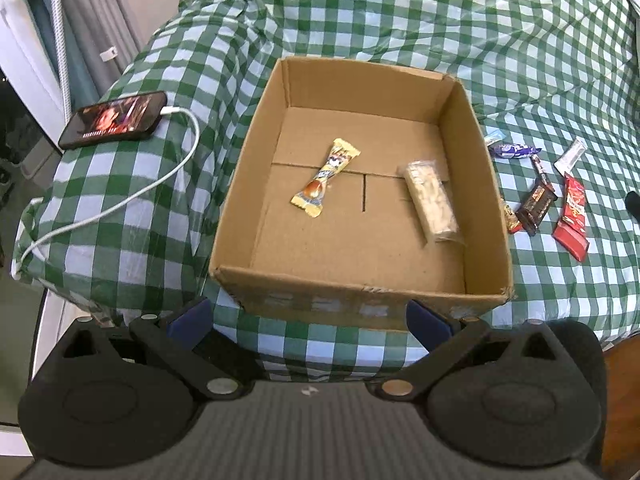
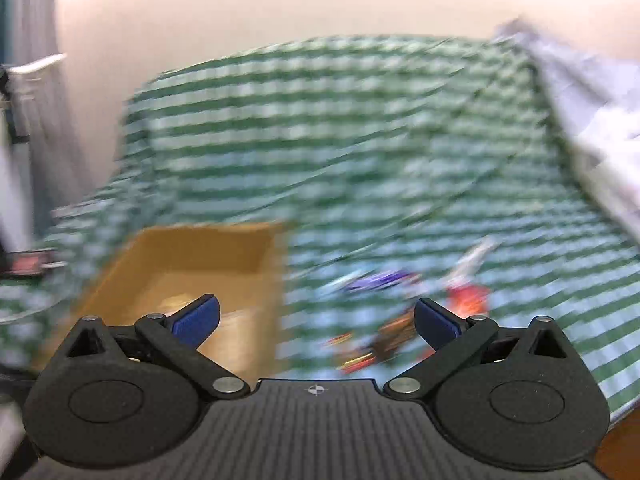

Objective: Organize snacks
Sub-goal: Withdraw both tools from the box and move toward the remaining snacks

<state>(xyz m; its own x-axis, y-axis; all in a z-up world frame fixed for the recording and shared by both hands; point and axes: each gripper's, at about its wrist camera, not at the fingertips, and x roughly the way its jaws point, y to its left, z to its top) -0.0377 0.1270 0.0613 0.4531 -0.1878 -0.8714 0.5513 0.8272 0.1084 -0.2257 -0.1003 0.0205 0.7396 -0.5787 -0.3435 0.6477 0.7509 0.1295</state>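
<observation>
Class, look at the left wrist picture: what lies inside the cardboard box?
Inside the cardboard box lie two snacks: a yellow candy wrapper near the middle and a clear-wrapped pale bar by the right wall. The rest of the floor is bare; the near wall hides a strip of it.

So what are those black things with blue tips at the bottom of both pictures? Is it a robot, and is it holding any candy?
No robot: a person holds a grabbing tool in each hand, with a camera on each, looking forward. The blue tips are its fingers. The sharp picture is from the left gripper, the blurry one from the right gripper. Both are open and hold nothing. A cardboard box sits on a green checked cloth, with a yellow candy and a clear-wrapped bar inside. More snacks wait beside it. A phone is charging nearby.
</observation>
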